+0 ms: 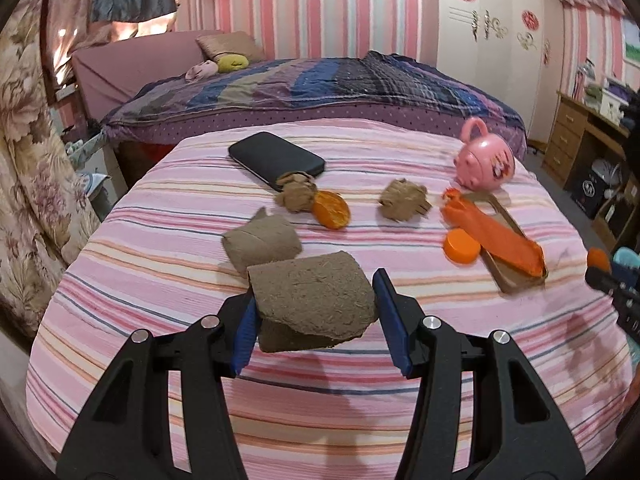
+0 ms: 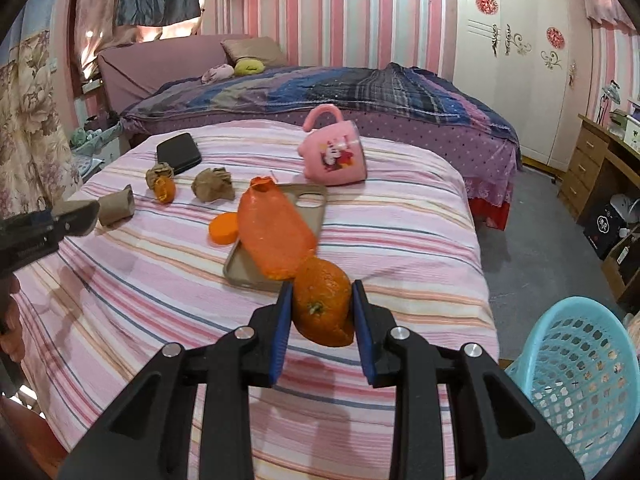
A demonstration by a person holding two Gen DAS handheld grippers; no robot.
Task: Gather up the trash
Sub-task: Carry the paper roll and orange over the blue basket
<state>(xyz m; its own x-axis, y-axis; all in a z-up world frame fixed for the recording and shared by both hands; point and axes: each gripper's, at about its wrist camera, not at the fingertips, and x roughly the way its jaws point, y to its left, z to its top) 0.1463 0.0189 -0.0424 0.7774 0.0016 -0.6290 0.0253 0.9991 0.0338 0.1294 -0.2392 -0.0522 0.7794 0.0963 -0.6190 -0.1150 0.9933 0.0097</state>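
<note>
My left gripper (image 1: 316,300) is shut on a folded brown cardboard piece (image 1: 312,296) above the pink striped bedspread (image 1: 160,300). My right gripper (image 2: 320,304) is shut on an orange peel (image 2: 322,304). On the bedspread lie a brown paper roll (image 1: 262,240), two crumpled brown paper balls (image 1: 296,196) (image 1: 404,200), another orange peel (image 1: 330,210), an orange cap (image 1: 461,246) and an orange plastic wrapper (image 1: 492,236) on a tan phone case (image 1: 516,276). The right gripper shows at the right edge of the left wrist view (image 1: 612,276).
A black phone (image 1: 276,158) and a pink mug (image 1: 484,160) also lie on the bedspread. A light blue plastic basket (image 2: 580,376) stands on the floor to the right. A bed with a plaid cover (image 2: 340,88) is behind, a wooden desk (image 2: 600,168) at the right.
</note>
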